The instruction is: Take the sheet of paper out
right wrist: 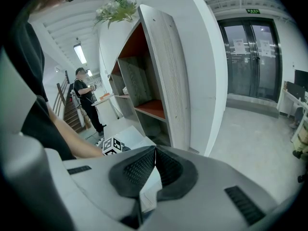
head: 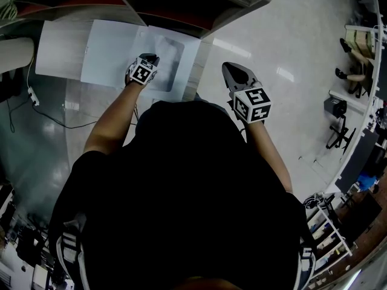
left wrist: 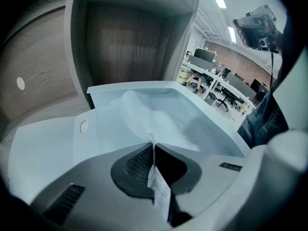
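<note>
A white box (head: 188, 48) lies open on the table with its lid (head: 66, 50) folded out to the left. Inside lies a thin, crumpled white sheet of paper (head: 163, 47). My left gripper (head: 152, 60) reaches down into the box. In the left gripper view its jaws (left wrist: 153, 147) are pressed together on a raised fold of the sheet (left wrist: 144, 119), which lies between the box's walls (left wrist: 125, 86). My right gripper (head: 233, 72) hangs to the right of the box, over the floor. Its jaws (right wrist: 155, 150) are shut with nothing at the tips, and they point past the shelf unit.
A grey shelf unit (head: 181, 5) with a red-brown shelf (right wrist: 151, 109) stands just behind the box. A white cable (head: 36, 101) runs over the glossy table at the left. A person (right wrist: 86, 100) stands far off, and glass doors (right wrist: 250, 57) are at the right.
</note>
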Available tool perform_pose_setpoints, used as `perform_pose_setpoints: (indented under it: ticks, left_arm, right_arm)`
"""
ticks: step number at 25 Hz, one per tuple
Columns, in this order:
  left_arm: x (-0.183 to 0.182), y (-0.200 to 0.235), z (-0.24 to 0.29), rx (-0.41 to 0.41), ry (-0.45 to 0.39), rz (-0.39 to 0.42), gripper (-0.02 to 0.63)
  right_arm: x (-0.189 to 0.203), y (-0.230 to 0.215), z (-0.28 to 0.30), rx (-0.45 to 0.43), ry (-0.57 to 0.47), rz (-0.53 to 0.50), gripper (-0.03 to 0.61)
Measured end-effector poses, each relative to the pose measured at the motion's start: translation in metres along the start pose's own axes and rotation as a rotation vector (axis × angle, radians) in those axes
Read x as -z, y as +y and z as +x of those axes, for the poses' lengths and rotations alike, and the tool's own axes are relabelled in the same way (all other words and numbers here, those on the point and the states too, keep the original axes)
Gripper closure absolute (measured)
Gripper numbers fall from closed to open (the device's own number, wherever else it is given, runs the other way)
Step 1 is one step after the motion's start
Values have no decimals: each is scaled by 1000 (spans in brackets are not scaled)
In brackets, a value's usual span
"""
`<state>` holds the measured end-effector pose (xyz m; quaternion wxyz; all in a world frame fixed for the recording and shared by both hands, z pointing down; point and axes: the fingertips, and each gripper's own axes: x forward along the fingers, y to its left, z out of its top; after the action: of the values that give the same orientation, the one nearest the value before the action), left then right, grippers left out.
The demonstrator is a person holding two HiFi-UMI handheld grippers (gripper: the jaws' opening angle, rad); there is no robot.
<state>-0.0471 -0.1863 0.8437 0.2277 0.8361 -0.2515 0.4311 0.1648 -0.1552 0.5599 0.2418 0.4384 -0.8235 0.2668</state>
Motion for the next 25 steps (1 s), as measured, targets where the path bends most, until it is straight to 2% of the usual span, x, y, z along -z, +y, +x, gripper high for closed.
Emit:
perform_pose_setpoints:
  ticks: [25]
  left_arm:
    - [7, 27, -35, -62, 5, 8, 584]
  right_arm:
    - [-3, 15, 1, -28, -26, -9, 566]
